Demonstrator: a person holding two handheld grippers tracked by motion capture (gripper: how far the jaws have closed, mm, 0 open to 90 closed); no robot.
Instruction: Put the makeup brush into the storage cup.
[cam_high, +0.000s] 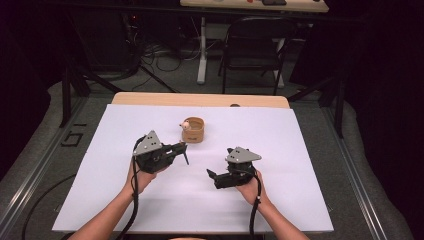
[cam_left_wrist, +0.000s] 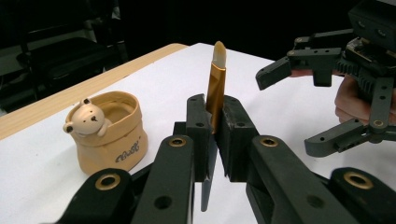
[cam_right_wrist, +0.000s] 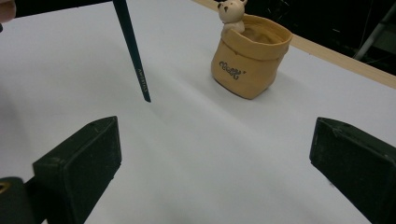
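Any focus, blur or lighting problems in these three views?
High view: even light on the white sheet, dark surroundings, small things soft. Left gripper view: near jaws blurred, brush and bear pot sharp. Right gripper view: the two pads soft, pot's lettering legible, faint shadows, no glare.

Wide-apart black tool (cam_right_wrist: 215, 172) jaws, dark brush handle (cam_right_wrist: 133, 51), tan bear pot (cam_right_wrist: 250, 56) on white mat (cam_right_wrist: 196, 140).

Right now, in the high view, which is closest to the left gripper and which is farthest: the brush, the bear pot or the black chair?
1. Brush: clamped in the left gripper, its dark handle pointing down.
2. Bear pot: just beyond it on the white sheet, a little to the right.
3. Black chair: far back on the floor, past the table's far edge.
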